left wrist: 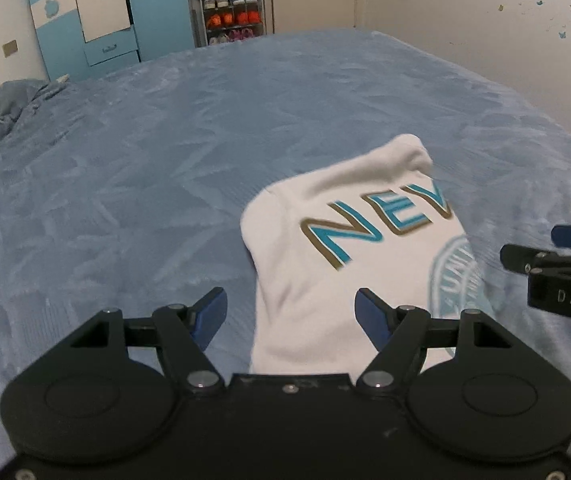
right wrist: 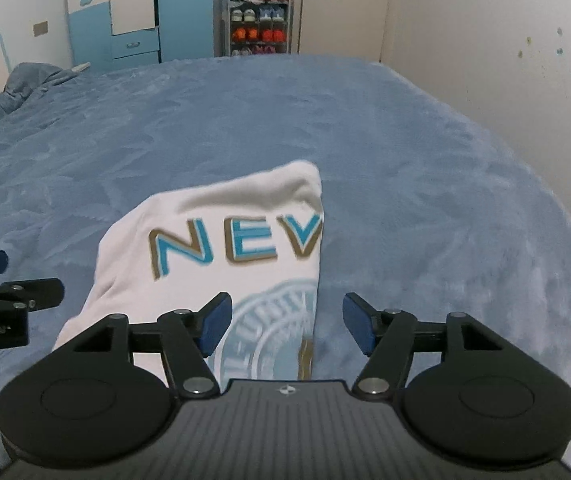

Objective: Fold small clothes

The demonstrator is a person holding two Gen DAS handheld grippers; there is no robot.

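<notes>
— How many garments are on the blue plush bed [right wrist: 405,160]?
— One: a white folded cotton shirt with teal "NEV" lettering [right wrist: 213,248].
— And claws?
— Two, each with two blue-padded fingers: the left claw [left wrist: 291,314] and the right claw [right wrist: 285,322].
— Anything at the back?
— One metal shoe rack [right wrist: 259,20] and one blue-and-white wardrobe [right wrist: 133,12].

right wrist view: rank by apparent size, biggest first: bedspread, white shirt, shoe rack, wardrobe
1. Bedspread, fills most of the frame.
2. White shirt, lying close to the camera.
3. Wardrobe, far off and cut by the top edge.
4. Shoe rack.
Distance shrinks the last two, so this says nothing of true size.
</notes>
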